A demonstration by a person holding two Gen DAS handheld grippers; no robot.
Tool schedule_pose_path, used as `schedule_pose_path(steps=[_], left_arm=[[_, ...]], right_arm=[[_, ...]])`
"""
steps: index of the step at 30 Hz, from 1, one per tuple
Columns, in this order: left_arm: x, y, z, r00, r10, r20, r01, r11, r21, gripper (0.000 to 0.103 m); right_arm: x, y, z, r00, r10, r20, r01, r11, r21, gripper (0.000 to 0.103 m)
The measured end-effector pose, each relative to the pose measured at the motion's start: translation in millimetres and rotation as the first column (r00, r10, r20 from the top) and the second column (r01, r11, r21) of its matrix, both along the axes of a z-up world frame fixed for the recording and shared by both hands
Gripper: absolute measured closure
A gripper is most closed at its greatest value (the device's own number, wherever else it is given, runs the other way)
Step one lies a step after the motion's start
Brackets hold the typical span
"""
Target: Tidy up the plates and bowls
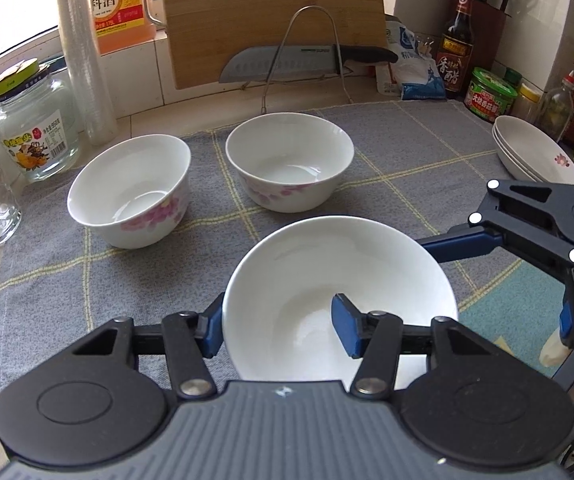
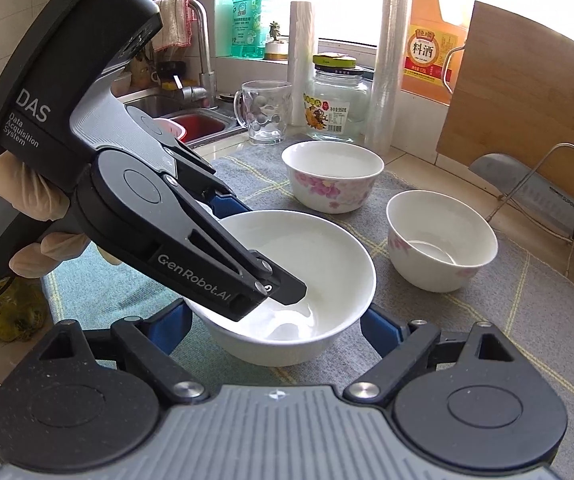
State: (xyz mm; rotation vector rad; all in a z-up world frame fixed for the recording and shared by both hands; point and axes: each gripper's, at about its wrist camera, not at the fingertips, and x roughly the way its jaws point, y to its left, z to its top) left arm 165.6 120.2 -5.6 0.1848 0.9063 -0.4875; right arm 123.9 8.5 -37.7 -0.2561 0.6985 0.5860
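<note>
A plain white bowl (image 1: 327,264) (image 2: 319,248) is over the grey checked cloth (image 1: 47,272). My left gripper (image 1: 279,330) is shut on the bowl's near-left wall, one pad inside and one outside. My right gripper (image 2: 275,324) spans the same bowl from outside and is shut on it, a blue pad against each side. Its far finger (image 1: 459,246) meets the bowl's right edge. Two bowls with pink flowers (image 1: 127,196) (image 1: 291,168) stand apart on the cloth further back. A stack of shallow white plates (image 1: 535,152) sits at the far right.
A knife on a wire rack (image 1: 299,60) and a wooden cutting board (image 1: 271,12) stand at the back wall. A glass jar (image 1: 35,136), a glass mug (image 2: 263,112) and plastic rolls are at the left. Sauce bottles and jars (image 1: 487,96) crowd the right. A sink (image 2: 191,120) lies beyond the cloth.
</note>
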Motion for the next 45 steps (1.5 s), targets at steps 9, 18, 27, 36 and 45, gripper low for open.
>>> schedule_pose_path(steps=[9,18,27,36,45], left_arm=[[-1.6,-54.0,1.6,0.992,-0.129,0.002,0.129,0.991,-0.022,0.049],[-4.8,-93.1,-2.3,0.978,-0.21,-0.003,0.21,0.977,-0.03,0.049],[-3.4,-108.0,-5.9,0.972,-0.234,0.0,0.234,0.972,-0.026,0.049],[-0.3,-112.3,-10.9,0.973,-0.231,0.0,0.231,0.973,-0.024,0.049],[-1.2,-111.8,-10.4,0.972,-0.234,0.018,0.234,0.971,-0.04,0.031]], right_arm=[[-23.5,-40.2,3.6,0.991,-0.131,0.006,0.131,0.991,-0.017,0.009],[-41.4,-67.2,3.4,0.977,-0.215,0.001,0.215,0.976,-0.029,0.009],[-41.2,-78.3,-4.2,0.969,-0.247,-0.012,0.247,0.969,-0.032,0.009],[-37.9,-78.4,-10.4,0.967,-0.252,-0.022,0.251,0.967,-0.042,0.009],[-35.1,-78.5,-13.0,0.966,-0.258,-0.03,0.257,0.965,-0.042,0.009]])
